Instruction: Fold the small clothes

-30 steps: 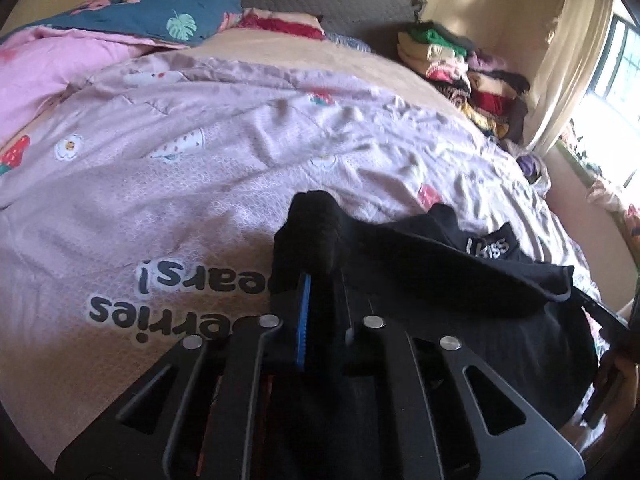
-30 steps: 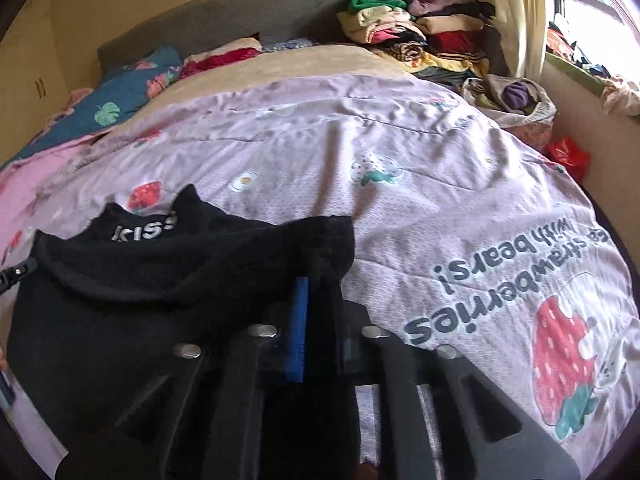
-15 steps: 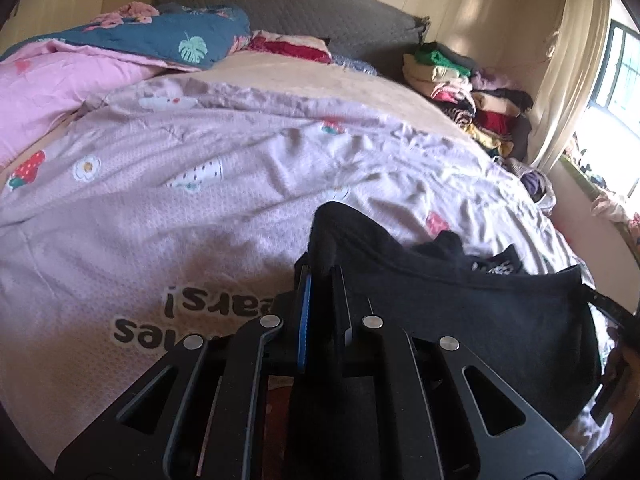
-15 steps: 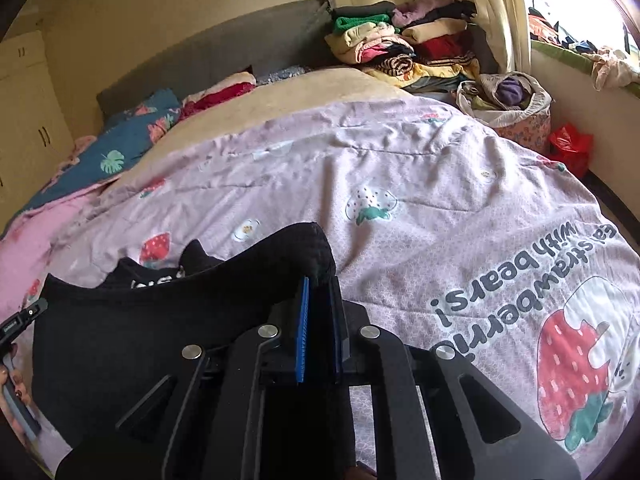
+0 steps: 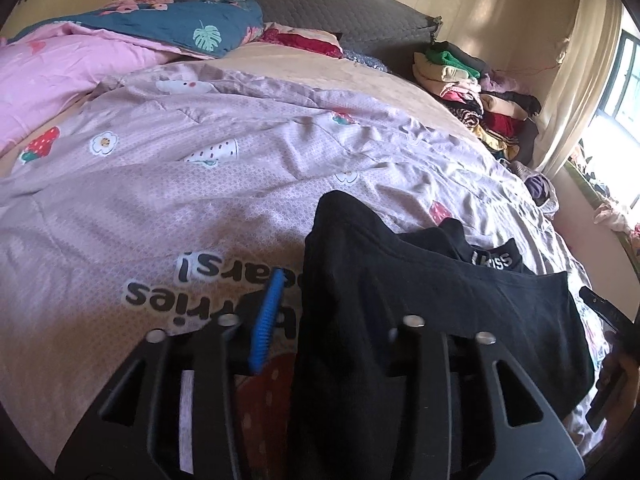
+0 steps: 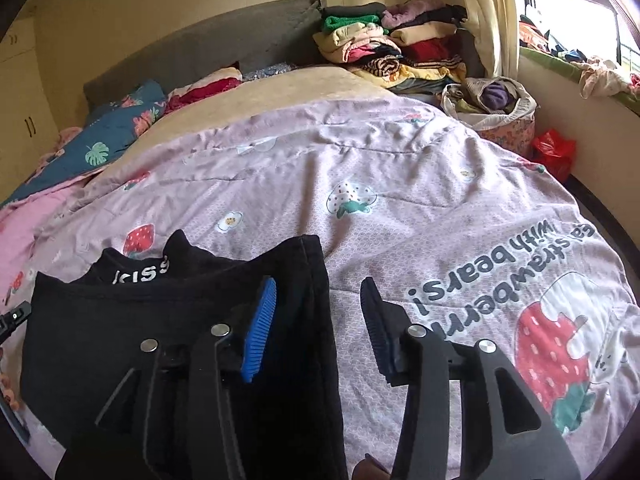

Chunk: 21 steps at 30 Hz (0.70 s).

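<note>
A small black garment [image 5: 420,312] with a white "KISS" label lies on the pink strawberry-print quilt [image 5: 180,200], its near edge doubled over. In the left wrist view my left gripper [image 5: 320,312] is open, and the garment's left corner drapes between the jaws and hides the right finger. In the right wrist view my right gripper [image 6: 318,320] is open, with the garment's [image 6: 160,320] right corner lying between the blue pad [image 6: 260,328] and the dark pad [image 6: 378,328].
A stack of folded clothes [image 6: 384,48] sits at the bed's far right corner by the curtain. A fabric basket [image 6: 492,108] and a red bag [image 6: 554,152] stand by the wall. Pillows and a pink blanket [image 5: 68,76] lie at the far left.
Both grippers were shut on the garment's corners and held them up; now both have opened and the corners have dropped onto the garment.
</note>
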Available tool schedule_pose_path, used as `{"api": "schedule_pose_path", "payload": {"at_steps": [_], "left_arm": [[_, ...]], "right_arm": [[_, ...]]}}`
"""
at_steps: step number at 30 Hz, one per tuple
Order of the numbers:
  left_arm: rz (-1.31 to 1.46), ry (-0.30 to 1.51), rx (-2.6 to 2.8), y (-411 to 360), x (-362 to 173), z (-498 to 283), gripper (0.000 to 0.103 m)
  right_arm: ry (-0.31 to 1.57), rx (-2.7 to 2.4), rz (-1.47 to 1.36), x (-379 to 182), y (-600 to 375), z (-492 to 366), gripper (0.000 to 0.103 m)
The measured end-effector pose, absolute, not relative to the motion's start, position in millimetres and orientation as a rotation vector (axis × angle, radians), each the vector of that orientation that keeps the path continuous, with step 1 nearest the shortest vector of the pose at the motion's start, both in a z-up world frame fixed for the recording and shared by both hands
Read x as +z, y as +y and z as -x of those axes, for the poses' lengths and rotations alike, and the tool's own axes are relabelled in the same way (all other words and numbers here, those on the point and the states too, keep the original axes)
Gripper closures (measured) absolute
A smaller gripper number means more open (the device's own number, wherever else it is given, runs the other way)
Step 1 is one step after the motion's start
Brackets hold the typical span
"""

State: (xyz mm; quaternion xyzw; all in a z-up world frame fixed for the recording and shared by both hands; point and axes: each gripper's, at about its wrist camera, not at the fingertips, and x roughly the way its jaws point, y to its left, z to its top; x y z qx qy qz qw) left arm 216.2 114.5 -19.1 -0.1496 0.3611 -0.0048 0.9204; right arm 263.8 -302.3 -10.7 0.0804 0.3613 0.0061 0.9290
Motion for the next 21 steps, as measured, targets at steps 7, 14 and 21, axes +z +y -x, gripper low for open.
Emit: {"api": "schedule_pose_path", "payload": {"at_steps": [7, 14, 21], "left_arm": [[0.301, 0.729, -0.033, 103, -7, -195, 0.036], [0.325, 0.736, -0.059, 102, -5, -175, 0.025], [0.384, 0.806, -0.076, 110, -24, -156, 0.026]], "right_arm": [[0.742, 0.046, -0.182, -4, -298, -243, 0.043], [0.781, 0.070, -0.164, -4, -289, -213, 0.039], [0.821, 0.091, -0.164, -14, -286, -188, 0.039]]}}
